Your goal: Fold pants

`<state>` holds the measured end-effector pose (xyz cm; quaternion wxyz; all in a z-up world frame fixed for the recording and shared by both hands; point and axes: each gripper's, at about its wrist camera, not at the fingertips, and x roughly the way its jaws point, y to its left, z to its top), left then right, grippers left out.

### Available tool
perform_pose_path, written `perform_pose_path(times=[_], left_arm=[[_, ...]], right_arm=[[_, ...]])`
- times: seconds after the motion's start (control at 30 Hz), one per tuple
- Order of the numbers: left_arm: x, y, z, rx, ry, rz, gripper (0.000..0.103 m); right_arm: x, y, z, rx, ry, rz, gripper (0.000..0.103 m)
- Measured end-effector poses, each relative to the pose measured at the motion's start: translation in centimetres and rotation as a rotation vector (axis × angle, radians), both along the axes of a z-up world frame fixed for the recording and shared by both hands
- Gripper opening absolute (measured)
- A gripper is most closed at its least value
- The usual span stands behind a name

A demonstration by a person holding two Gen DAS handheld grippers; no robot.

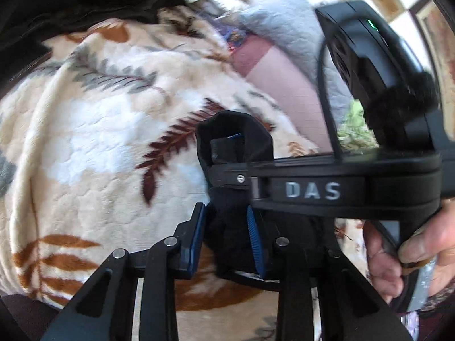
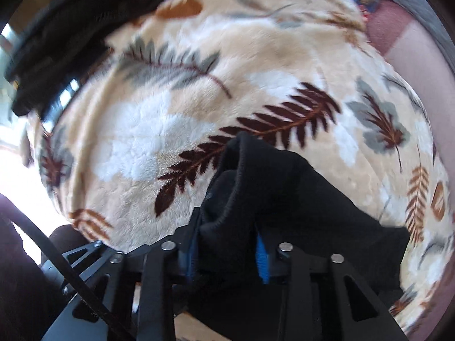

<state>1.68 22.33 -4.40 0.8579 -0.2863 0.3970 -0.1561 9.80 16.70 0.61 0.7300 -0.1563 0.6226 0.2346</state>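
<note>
Pants of black fabric are bunched up between both pairs of jaws, above a cream blanket printed with brown, rust and grey fern leaves, which spreads out beyond the fingertips in both views. More black cloth lies along the far edge of the blanket, well ahead of the jaws; whether it belongs to the same garment cannot be told.

In the right wrist view the right gripper points steeply down at the blanket. Its jaws are clenched on a thick fold of the pants: the cloth fills the gap between the blue pads, rises in a ribbed hem ahead of the tips, and drapes off to the right of the jaws.

In the left wrist view the left gripper slopes downward at a gentler angle, jaws closed on a dark wad of the same fabric that fills the space between its blue pads. Just ahead of these jaws, and crossing from the right, sits the body of the right gripper, lettered DAS, its own tips wrapped in black cloth.

A hand to the right of the left jaws curls around the right gripper's handle, fingers wrapped at the trigger.
</note>
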Motion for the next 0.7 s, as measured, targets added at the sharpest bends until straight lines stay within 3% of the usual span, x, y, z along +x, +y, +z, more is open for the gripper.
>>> perform_pose_path(times=[0.27,0.37,0.5,0.53,0.6,0.67,0.7], left_arm=[[-2.8,-3.6,3.5,0.004,-0.053,-0.101,0.03],[-3.0,-4.9,4.6,0.059,-0.07,-0.097,0.032],[-3.3,-4.7,5.2,0.132,-0.104,-0.057,0.059],[-3.4,-4.4,5.3,0.144,-0.114,-0.056,0.061],[-3.5,-4.4,5.7,0.202,-0.149,-0.061,0.081],[-3.8,-4.9,5.7,0.282,-0.187,-0.088,0.093],[-3.7,-5.5,5.5,0.322,-0.194,-0.106,0.093]], right_arm=[[-1.8,-7.4,4.2,0.254,-0.08,-0.138,0.026],[-2.8,-10.8,5.2,0.341,-0.104,-0.198,0.026],[-3.6,-15.2,5.0,0.417,-0.116,-0.271,0.026],[-4.0,-16.2,5.0,0.429,-0.122,-0.284,0.026],[-4.4,-17.9,5.0,0.449,-0.124,-0.301,0.026],[-4.6,-19.0,4.8,0.46,-0.125,-0.314,0.026],[-4.7,-19.4,4.6,0.469,-0.123,-0.323,0.026]])
